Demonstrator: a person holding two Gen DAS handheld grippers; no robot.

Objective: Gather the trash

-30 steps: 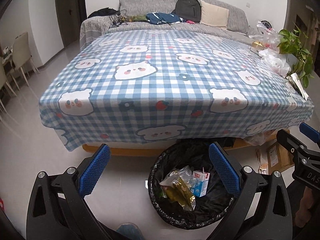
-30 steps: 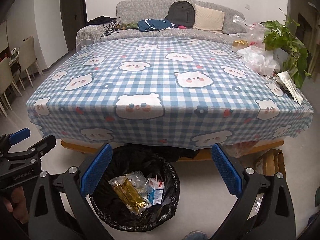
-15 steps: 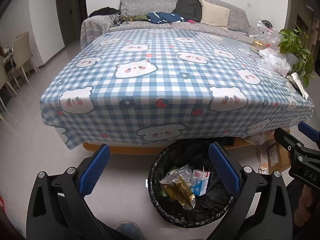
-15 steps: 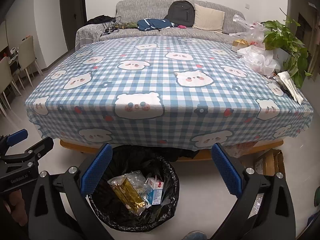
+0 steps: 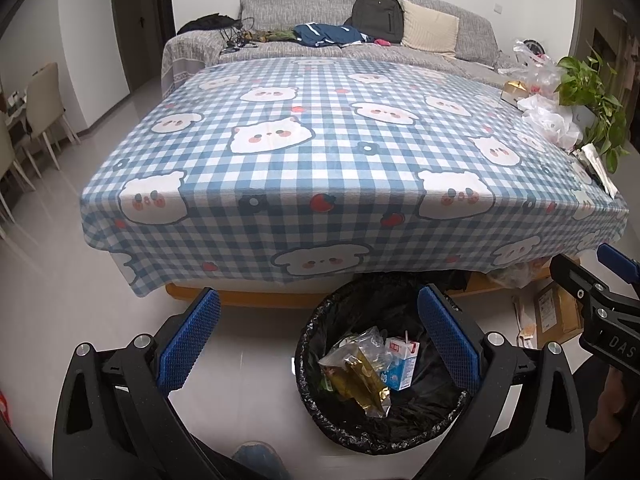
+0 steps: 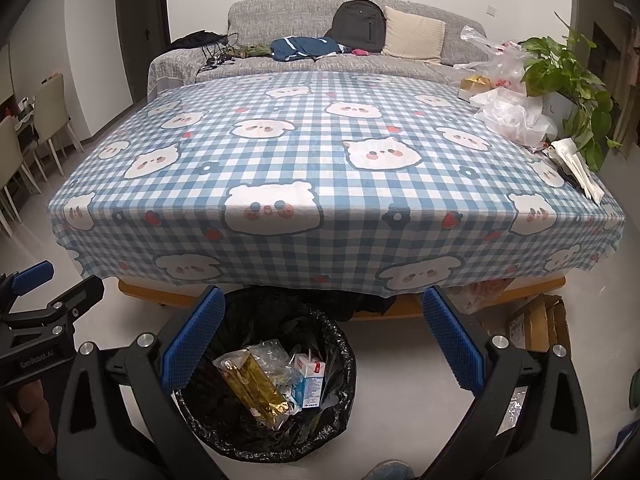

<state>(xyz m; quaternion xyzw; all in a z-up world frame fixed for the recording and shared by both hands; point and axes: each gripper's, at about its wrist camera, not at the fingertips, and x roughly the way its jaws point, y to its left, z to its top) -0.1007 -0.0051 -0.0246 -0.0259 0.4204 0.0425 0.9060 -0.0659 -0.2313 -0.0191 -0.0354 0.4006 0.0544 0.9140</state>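
A black-lined trash bin (image 5: 310, 364) (image 6: 256, 316) stands on the floor at the table's near edge. Inside it lie a gold wrapper (image 5: 366, 380) (image 6: 252, 386), clear plastic and a small milk carton (image 5: 402, 362) (image 6: 310, 380). My left gripper (image 5: 318, 340) is open and empty above the bin's left side. Also open and empty, my right gripper (image 6: 324, 340) hangs above the bin's right side. Each gripper shows at the edge of the other's view: the right gripper (image 5: 592, 296), the left gripper (image 6: 48, 308).
The table with a blue checked bear cloth (image 5: 320, 160) (image 6: 320, 152) carries white plastic bags (image 5: 552, 120) (image 6: 512, 114), papers and a potted plant (image 5: 592, 92) (image 6: 560, 64) at its right edge. A cardboard box (image 5: 556, 312) (image 6: 536, 320) sits on the floor. Sofa behind, chairs left.
Both grippers stay open above the bin; the views shift only slightly.
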